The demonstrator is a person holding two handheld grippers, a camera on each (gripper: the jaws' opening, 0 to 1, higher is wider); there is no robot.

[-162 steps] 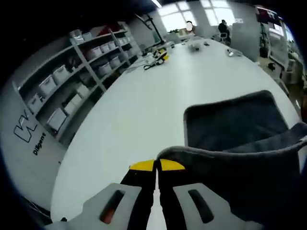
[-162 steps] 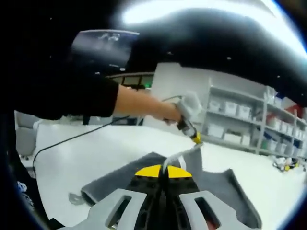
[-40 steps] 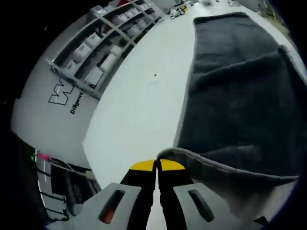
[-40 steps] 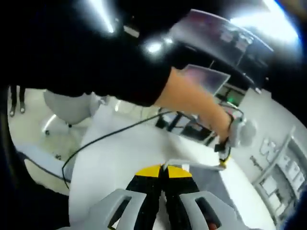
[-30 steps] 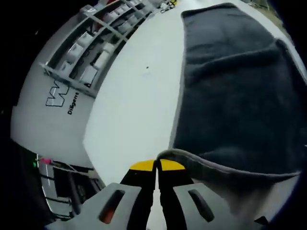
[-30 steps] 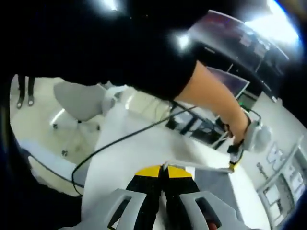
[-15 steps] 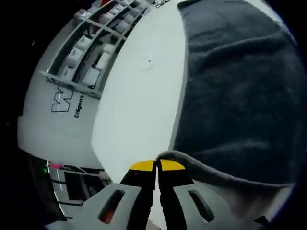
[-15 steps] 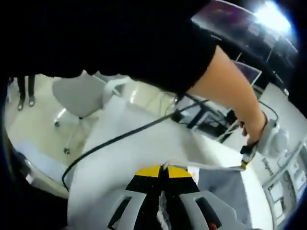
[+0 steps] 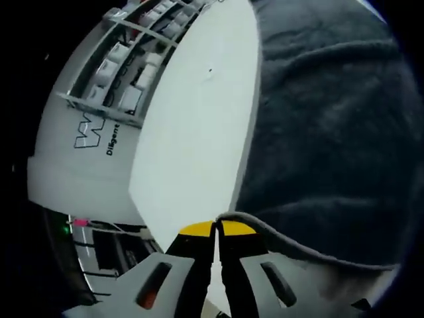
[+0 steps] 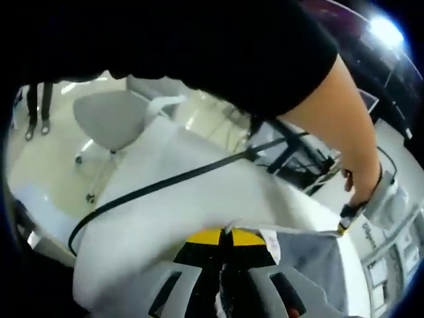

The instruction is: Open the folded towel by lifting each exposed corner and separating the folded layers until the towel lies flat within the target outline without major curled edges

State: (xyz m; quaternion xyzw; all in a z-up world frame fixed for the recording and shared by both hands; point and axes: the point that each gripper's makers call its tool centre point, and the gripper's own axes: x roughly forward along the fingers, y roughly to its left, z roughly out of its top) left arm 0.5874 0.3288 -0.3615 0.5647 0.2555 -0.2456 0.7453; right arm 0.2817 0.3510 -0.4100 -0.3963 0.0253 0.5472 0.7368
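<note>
A dark grey towel (image 9: 324, 132) spreads over the white table (image 9: 199, 139) in the left gripper view, running away to the top right. My left gripper (image 9: 216, 228) is shut on its near corner, and the pale hem curves off to the right from the jaws. In the right gripper view my right gripper (image 10: 226, 235) is shut on another corner of the towel (image 10: 311, 258). The hem stretches taut from there to the left gripper (image 10: 344, 225), held by a bare forearm at the right.
Shelving (image 9: 132, 59) with white bins lines the wall beyond the table's left edge. A black cable (image 10: 165, 185) crosses the table (image 10: 152, 218) in the right gripper view. A grey chair (image 10: 112, 122) stands on the floor beyond. The person's dark sleeve (image 10: 218, 46) fills the top.
Both views have swung as the hands moved. The towel now spreads wider and flatter over the table, and the two grippers stand further apart with the hem taut between them.
</note>
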